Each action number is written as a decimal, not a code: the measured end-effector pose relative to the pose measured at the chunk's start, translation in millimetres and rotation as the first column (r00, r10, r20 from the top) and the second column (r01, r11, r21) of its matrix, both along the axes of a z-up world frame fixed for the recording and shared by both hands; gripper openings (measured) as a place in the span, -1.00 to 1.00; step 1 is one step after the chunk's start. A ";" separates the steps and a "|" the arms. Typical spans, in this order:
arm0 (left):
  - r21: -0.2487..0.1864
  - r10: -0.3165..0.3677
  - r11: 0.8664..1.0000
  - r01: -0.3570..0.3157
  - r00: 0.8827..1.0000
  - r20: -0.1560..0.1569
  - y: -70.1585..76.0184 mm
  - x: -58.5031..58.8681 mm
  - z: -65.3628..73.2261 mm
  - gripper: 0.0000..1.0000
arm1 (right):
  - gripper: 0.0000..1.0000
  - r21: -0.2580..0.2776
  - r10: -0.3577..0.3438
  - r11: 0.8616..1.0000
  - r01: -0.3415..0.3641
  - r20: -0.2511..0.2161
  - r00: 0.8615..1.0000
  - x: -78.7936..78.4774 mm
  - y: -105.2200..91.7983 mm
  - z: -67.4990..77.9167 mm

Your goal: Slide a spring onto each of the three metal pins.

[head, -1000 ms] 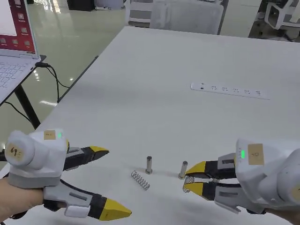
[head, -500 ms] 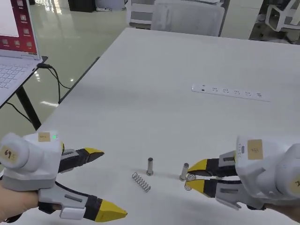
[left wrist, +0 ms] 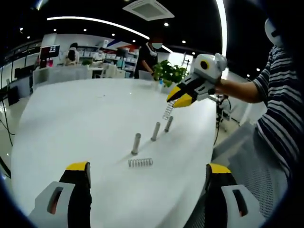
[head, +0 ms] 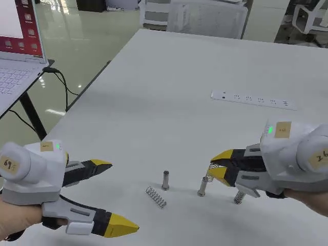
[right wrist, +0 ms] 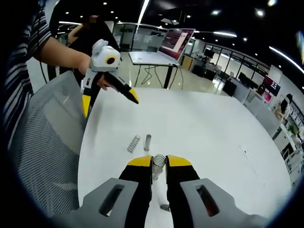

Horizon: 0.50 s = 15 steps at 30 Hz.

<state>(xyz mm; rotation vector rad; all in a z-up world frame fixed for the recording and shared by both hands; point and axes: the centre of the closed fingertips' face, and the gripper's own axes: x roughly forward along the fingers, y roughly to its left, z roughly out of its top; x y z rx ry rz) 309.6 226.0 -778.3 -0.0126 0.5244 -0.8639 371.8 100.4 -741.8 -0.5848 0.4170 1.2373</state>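
The right gripper (head: pixel 216 165) has risen, fingers pinching a spring (head: pixel 210 174) just above the middle pin (head: pixel 203 185); the right-hand pin (head: pixel 239 196) looks already sleeved, a loose spring (head: pixel 155 197) lies on the worktop (head: pixel 205 118) by the bare pin (head: pixel 165 179), and the left gripper (head: pixel 117 195) hangs with fingers spread.

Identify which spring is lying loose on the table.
The spring on its side beside the end pin; another is pinched in the right gripper, off the table.
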 end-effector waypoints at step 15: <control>0.006 0.005 1.000 -0.005 1.000 0.004 2.0 -1.7 1.0 0.96 | -0.85 0.016 -0.055 0.998 0.056 -0.070 0.996 10.9 3.6 -13.1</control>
